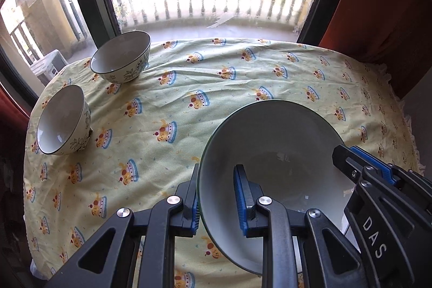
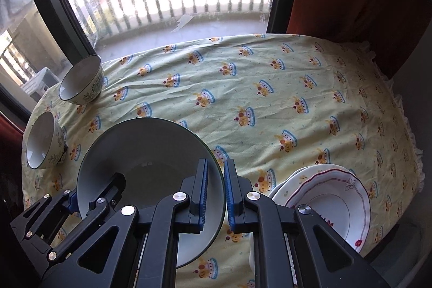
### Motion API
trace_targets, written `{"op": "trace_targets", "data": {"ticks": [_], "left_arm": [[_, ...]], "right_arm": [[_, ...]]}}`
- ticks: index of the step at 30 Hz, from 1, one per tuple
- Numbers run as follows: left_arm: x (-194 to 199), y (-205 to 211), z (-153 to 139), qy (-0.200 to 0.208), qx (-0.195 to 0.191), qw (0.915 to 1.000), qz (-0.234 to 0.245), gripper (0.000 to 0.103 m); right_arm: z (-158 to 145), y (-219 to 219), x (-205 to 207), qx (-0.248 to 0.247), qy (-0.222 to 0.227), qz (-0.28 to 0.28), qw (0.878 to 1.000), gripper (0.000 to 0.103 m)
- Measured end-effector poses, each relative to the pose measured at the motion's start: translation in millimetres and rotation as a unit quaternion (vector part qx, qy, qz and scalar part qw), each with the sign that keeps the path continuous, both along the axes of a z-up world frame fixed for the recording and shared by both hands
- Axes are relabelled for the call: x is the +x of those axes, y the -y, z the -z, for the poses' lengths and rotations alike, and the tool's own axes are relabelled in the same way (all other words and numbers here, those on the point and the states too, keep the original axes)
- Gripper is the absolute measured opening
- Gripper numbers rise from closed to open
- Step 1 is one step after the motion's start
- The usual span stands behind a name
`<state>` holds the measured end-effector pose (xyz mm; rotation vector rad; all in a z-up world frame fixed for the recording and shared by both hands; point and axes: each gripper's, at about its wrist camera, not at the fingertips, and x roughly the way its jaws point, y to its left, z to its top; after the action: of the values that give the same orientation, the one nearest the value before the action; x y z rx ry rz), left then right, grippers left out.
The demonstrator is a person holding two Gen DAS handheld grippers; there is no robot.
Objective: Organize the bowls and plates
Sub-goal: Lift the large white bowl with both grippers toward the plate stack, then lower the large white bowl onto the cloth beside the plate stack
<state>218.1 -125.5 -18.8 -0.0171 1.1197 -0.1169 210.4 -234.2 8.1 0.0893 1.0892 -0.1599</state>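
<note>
A large pale bowl with a dark green rim (image 1: 270,131) is held by both grippers over the tablecloth. My left gripper (image 1: 216,180) is shut on its left rim, one finger outside the wall and one inside. My right gripper (image 2: 216,169) is shut on the opposite rim of the same bowl (image 2: 145,147). Each gripper shows in the other's view: the right gripper (image 1: 351,151) at the bowl's far side, the left gripper (image 2: 93,189) at lower left. Two small leaf-patterned bowls (image 1: 121,56) (image 1: 62,120) stand upright at the table's left.
The round table wears a yellow-green printed cloth (image 2: 270,104). A stack of white plates with a maroon-edged floral one on top (image 2: 337,196) sits at the near right. The small bowls (image 2: 81,80) (image 2: 43,139) stand near the left edge. A window and red curtains lie behind.
</note>
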Motion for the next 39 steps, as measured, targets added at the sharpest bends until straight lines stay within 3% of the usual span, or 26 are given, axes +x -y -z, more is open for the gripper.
{"op": "trace_targets", "data": {"ticks": [7, 8, 9, 10, 12, 13, 15, 16, 18, 20, 22, 24, 25, 39], "left_arm": [[-18.8, 33.3, -7.5, 0.006, -0.01, 0.9999, -0.009, 0.02], [-21.3, 35.9, -9.3, 0.006, -0.026, 0.9996, -0.008, 0.017], [-22.9, 37.6, -11.3, 0.001, -0.047, 0.9988, -0.011, 0.018], [-23.9, 38.8, -11.1, -0.009, -0.056, 0.9983, -0.015, 0.016], [-28.4, 42.2, -13.1, 0.02, -0.008, 0.9994, -0.028, 0.014], [-27.7, 42.2, -9.7, 0.019, -0.005, 0.9994, -0.028, 0.014], [-27.0, 43.8, 3.3, 0.006, 0.017, 0.9997, -0.016, 0.015], [-28.0, 41.5, 8.2, 0.006, 0.028, 0.9994, -0.02, 0.009], [-27.8, 34.1, 19.0, -0.004, 0.038, 0.999, -0.024, 0.011], [-26.4, 27.5, 30.2, -0.02, 0.038, 0.9988, -0.026, 0.012], [-27.6, 23.4, 39.1, -0.025, 0.044, 0.9984, -0.025, 0.012], [-27.6, 16.5, 46.8, -0.045, 0.026, 0.9982, -0.03, 0.012], [-27.9, 15.8, 48.0, -0.043, 0.031, 0.9982, -0.029, 0.012], [-27.4, 4.8, 52.8, -0.042, 0.021, 0.9986, -0.025, 0.019]], "right_arm": [[-7.6, 32.8, -17.6, 0.001, 0.005, -0.009, 1.0, 0.015], [-9.0, 35.3, -19.7, 0.007, 0.008, -0.016, 1.0, 0.014], [-11.2, 36.1, -21.9, 0.039, 0.012, -0.031, 0.999, 0.002], [-14.3, 37.7, -24.7, 0.05, 0.015, -0.031, 0.998, 0.002], [-20.6, 31.8, -28.1, 0.002, 0.035, -0.046, 0.998, 0.002], [-18.9, 30.7, -28.7, -0.002, 0.037, -0.053, 0.998, 0.002], [-2.1, 32.7, -25.2, 0.022, 0.015, -0.06, 0.998, 0.002], [8.0, 34.4, -24.8, 0.016, 0.005, -0.055, 0.998, 0.002], [21.5, 43.7, -28.4, 0.021, -0.008, -0.041, 0.999, 0.002], [32.4, 52.5, -27.5, 0.018, -0.027, -0.033, 0.999, 0.007], [38.0, 58.9, -27.3, 0.031, -0.033, -0.024, 0.999, 0.019], [37.9, 56.0, -29.1, 0.038, -0.024, -0.026, 0.999, 0.048], [38.1, 52.2, -29.4, 0.037, -0.019, -0.031, 0.999, 0.054], [41.9, 18.7, -32.0, 0.051, -0.029, -0.055, 0.997, 0.057]]}}
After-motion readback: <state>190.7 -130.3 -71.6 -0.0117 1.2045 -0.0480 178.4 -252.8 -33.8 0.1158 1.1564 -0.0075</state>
